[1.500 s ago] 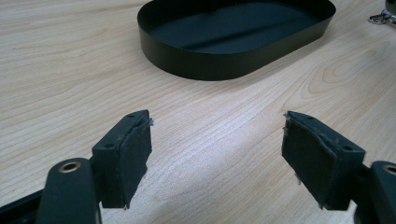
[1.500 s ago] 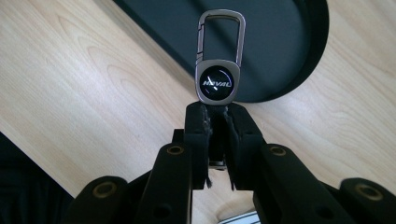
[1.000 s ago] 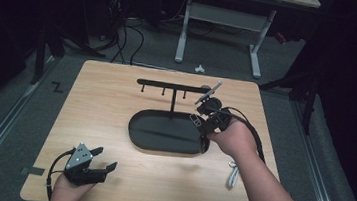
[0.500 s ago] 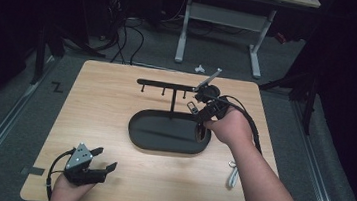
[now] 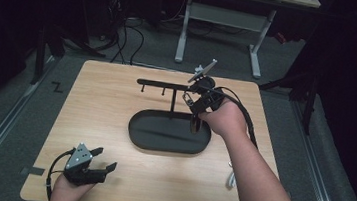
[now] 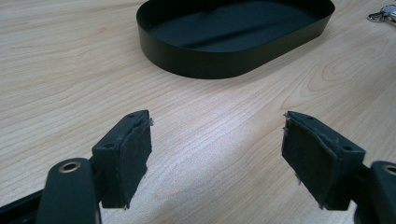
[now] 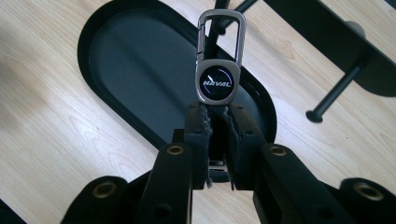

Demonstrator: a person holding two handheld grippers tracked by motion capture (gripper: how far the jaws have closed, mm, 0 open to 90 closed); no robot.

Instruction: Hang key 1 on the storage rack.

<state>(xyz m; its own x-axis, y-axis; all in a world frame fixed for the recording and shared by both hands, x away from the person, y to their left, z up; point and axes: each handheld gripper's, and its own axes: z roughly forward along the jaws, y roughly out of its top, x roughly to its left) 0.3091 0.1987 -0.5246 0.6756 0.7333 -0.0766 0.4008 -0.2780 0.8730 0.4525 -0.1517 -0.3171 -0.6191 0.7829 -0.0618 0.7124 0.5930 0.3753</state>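
Note:
My right gripper (image 7: 217,112) is shut on the strap end of a metal key fob (image 7: 218,79) with a carabiner clip on top and a round dark badge. In the high view the right gripper (image 5: 193,98) holds the key fob (image 5: 186,99) above the right end of the black oval tray (image 5: 135,136), close to the right end of the black peg rack (image 5: 163,85). One rack peg (image 7: 334,91) hangs to the right of the fob. My left gripper (image 5: 105,158) rests at the table's front left, open and holding nothing (image 6: 217,149).
A small silvery item (image 5: 231,179) lies on the wood right of the tray, by the right forearm; it also glints as a small metal item (image 6: 385,11). The tray wall (image 6: 210,65) stands beyond the left jaws. Desk legs and cables lie behind the table.
The right hand has carried the key fob a little left, away from the person and upward, closer to the rack's bar. The left gripper has stayed put.

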